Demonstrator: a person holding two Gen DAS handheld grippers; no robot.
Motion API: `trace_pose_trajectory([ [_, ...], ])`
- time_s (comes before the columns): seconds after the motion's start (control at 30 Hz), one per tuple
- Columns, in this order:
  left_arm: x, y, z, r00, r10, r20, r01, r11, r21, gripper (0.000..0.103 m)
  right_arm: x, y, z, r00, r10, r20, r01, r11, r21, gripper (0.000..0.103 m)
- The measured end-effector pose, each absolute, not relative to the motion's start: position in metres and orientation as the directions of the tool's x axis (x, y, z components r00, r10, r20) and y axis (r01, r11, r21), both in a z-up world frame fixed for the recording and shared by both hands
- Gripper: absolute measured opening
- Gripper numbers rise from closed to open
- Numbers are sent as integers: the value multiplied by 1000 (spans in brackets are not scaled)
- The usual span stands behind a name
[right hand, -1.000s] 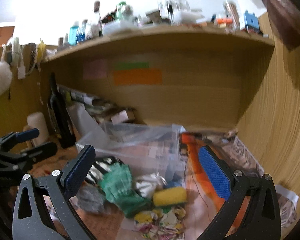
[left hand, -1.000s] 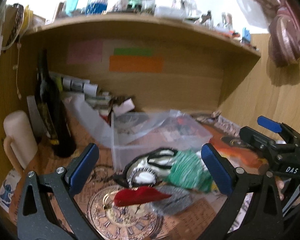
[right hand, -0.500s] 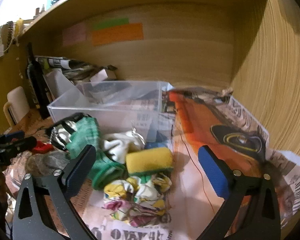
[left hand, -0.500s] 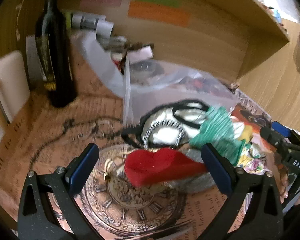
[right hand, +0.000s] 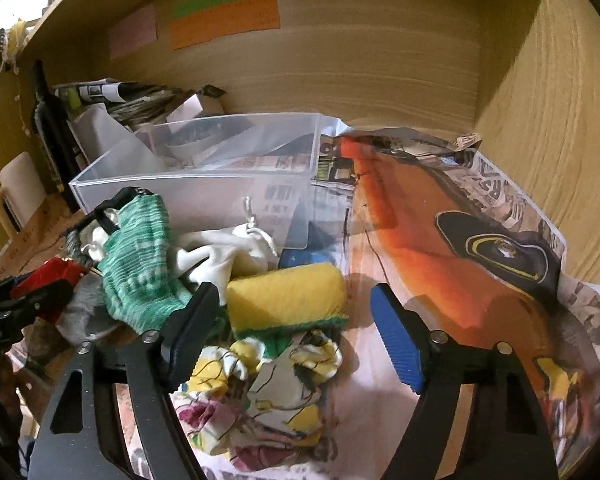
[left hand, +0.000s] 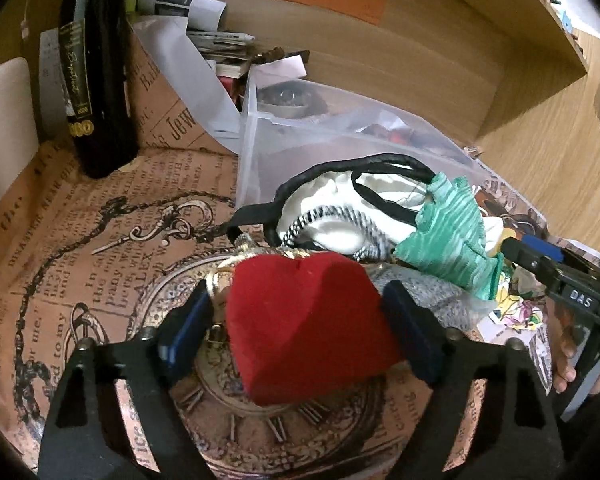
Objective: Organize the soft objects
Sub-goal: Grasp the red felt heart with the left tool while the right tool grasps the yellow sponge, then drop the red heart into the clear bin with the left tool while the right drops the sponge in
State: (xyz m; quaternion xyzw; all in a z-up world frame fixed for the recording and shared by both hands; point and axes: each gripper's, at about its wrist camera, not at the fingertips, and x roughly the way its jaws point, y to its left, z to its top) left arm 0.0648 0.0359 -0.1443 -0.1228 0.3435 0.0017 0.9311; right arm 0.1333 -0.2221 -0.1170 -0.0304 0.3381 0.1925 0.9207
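Note:
My left gripper (left hand: 300, 320) is shut on a red heart-shaped cushion (left hand: 304, 320) low over the desk; both show in the right wrist view (right hand: 44, 284). Behind it lies a pile: a black-strapped white mask (left hand: 340, 212), a green knit cloth (left hand: 448, 236) and a grey cloth (left hand: 420, 292). My right gripper (right hand: 300, 320) is open around a yellow sponge (right hand: 288, 296) with a green underside. Below it lies a floral cloth (right hand: 268, 392). A white cloth (right hand: 220, 252) and the green knit cloth (right hand: 140, 256) lie to its left.
A clear plastic bin (right hand: 204, 184) stands behind the pile, also in the left wrist view (left hand: 300, 132). A dark wine bottle (left hand: 96, 80) and a cream mug (left hand: 4, 120) stand at the left. Papers are heaped at the back (left hand: 204, 32). Wooden walls close the back and right.
My left gripper has closed on the red heart cushion. My right gripper has moved down and forward, and its jaws have narrowed around the yellow sponge.

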Motion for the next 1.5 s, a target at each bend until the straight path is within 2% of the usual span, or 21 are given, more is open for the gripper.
trace_pose_trajectory([
  [0.07,64,36,-143,766,-88,-637,-81,970,-231,71,139,-221,-120,682,338,-649,-379,922,82,68],
  [0.13,63,36,-143,766,-98,-635,-74,968,-238,62,143,-222,-124,662,349,-664,-386,917,98,60],
  [0.23,61,38,-142,763,-124,-634,-60,963,-261,46,142,-222,-126,660,351,-664,-384,918,104,56],
  [0.3,59,38,-140,767,-133,-628,-55,961,-271,43,141,-222,-126,665,354,-658,-384,917,105,52],
  [0.47,50,36,-134,783,-117,-611,-60,963,-261,27,139,-222,-124,676,352,-647,-380,919,102,47],
  [0.57,45,36,-131,796,-106,-596,-63,965,-256,12,136,-224,-122,685,361,-633,-381,918,111,46],
  [0.83,36,39,-112,838,-80,-540,-60,969,-238,11,127,-230,-105,721,380,-580,-387,914,118,46],
  [1.2,56,36,-64,891,-61,-449,-13,987,-160,11,124,-224,-60,786,417,-456,-426,900,90,46],
  [1.5,100,36,-39,895,-98,-436,33,988,-154,11,134,-201,-33,802,451,-392,-469,881,53,46],
])
